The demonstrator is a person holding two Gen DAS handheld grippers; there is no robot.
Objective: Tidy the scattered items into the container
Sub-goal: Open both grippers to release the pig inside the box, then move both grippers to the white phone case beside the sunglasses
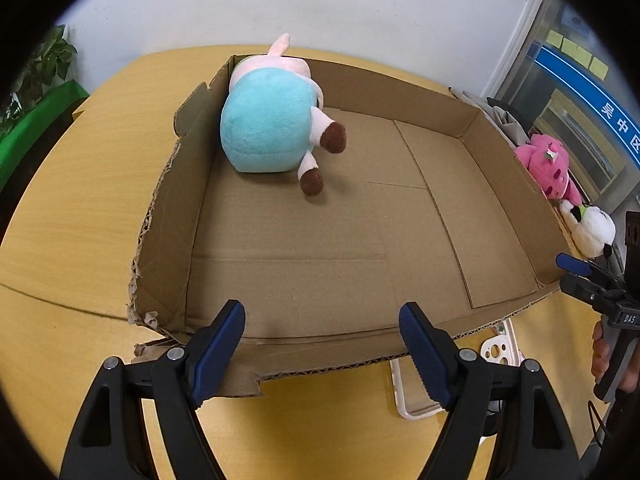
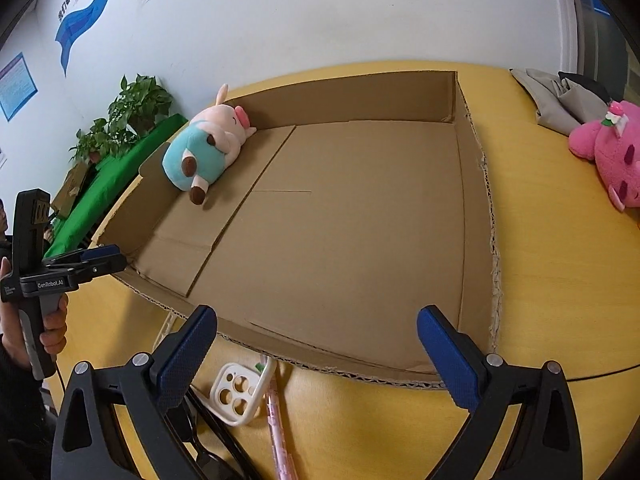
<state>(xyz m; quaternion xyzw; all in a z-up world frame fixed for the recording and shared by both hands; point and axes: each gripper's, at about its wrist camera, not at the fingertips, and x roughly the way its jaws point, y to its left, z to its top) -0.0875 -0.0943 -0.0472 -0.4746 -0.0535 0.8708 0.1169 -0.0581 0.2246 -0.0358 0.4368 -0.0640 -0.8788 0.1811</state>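
Note:
A shallow cardboard box [image 1: 500,184] [image 2: 472,200] lies on the yellow table. A blue-and-pink plush pig [image 1: 272,120] [image 2: 204,148] lies inside at its far left corner. A pink plush [image 1: 550,164] [image 2: 612,156] and a white plush [image 1: 592,230] lie on the table right of the box. My left gripper [image 1: 322,338] is open and empty over the box's near wall. My right gripper [image 2: 316,344] is open and empty at the box's near edge; it also shows in the left wrist view [image 1: 588,276]. The left gripper shows in the right wrist view [image 2: 100,258].
A white phone case [image 2: 240,394] [image 1: 498,350] and a pink pen [image 2: 280,420] lie on the table in front of the box. Grey cloth [image 2: 560,100] lies at the back right. A potted plant [image 2: 132,112] and green cloth stand beyond the table's left edge.

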